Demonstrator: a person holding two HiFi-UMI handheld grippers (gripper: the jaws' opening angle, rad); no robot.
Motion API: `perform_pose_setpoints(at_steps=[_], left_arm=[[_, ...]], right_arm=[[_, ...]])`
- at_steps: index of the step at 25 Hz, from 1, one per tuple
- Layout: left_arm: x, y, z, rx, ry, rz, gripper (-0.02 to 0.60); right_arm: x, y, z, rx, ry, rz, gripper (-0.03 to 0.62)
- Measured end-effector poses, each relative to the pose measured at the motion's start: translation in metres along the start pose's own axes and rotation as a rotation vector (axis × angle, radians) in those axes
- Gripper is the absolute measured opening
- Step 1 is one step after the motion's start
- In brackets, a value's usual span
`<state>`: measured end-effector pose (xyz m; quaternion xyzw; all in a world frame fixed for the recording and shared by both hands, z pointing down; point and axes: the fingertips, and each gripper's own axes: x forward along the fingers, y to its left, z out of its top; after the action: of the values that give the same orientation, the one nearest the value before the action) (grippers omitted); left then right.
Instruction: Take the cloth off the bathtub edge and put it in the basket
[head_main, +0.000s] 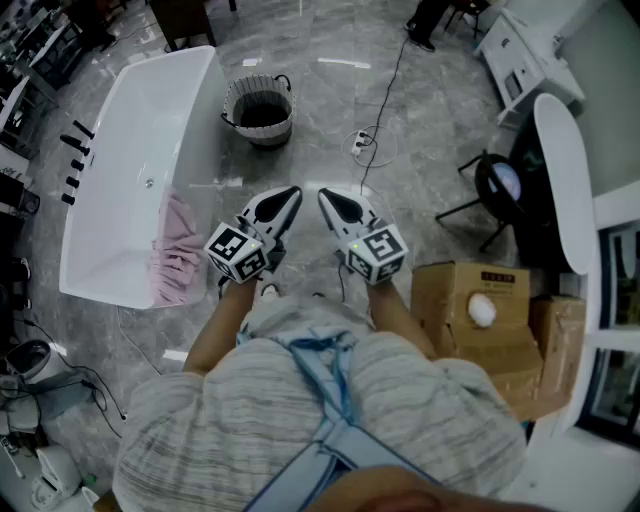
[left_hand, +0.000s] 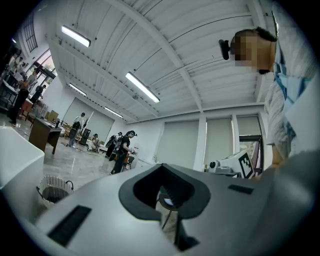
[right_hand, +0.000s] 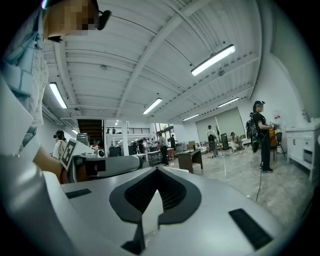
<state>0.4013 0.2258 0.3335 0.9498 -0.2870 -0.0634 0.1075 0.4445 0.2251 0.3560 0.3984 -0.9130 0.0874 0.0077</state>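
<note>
Cloth (head_main: 178, 250), pink and crumpled, hung over the rim of the white bathtub (head_main: 125, 150) at its near end, partly inside and partly down the outer wall. It lay to the left of the left gripper (head_main: 289, 196), close by that gripper's marker cube in the head view but apart from it, and well behind the jaw tips. Neither gripper touched it.

Both grippers were held side by side in front of the person, pointing forward over the grey marble floor (head_main: 420, 150), with their tips angled toward each other. The left gripper's jaws were pressed together with nothing between them. The right gripper (head_main: 329, 197) was likewise closed and empty, farther from the cloth, with the left gripper between the two.

The basket (head_main: 259, 108), round with a dark inside, stood on the floor ahead of the left gripper's tips and slightly left of them, well apart, just beside the bathtub's long side. A cardboard box (head_main: 465, 300) sat to the right of the right gripper.
</note>
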Motion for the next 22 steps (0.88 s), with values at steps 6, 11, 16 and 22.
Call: perform_pose_setpoints(at_steps=[6,11,16,22], left_arm=[[0.005,-0.009,-0.008,-0.010,0.020,-0.016,0.003],[0.008,-0.010,-0.012,-0.018,0.028,-0.019,0.003],[0.011,-0.011,-0.013,-0.022,0.029,-0.024,0.003],[0.012,-0.011,-0.014,-0.031,0.028,-0.029,0.003]], right_arm=[[-0.005,-0.003,-0.003,-0.002,0.008,-0.004,0.005],[-0.005,-0.005,-0.005,-0.011,0.012,-0.001,0.005],[-0.007,-0.004,-0.005,-0.006,0.005,0.012,0.005],[-0.010,-0.003,-0.007,0.038,-0.041,0.029,0.005]])
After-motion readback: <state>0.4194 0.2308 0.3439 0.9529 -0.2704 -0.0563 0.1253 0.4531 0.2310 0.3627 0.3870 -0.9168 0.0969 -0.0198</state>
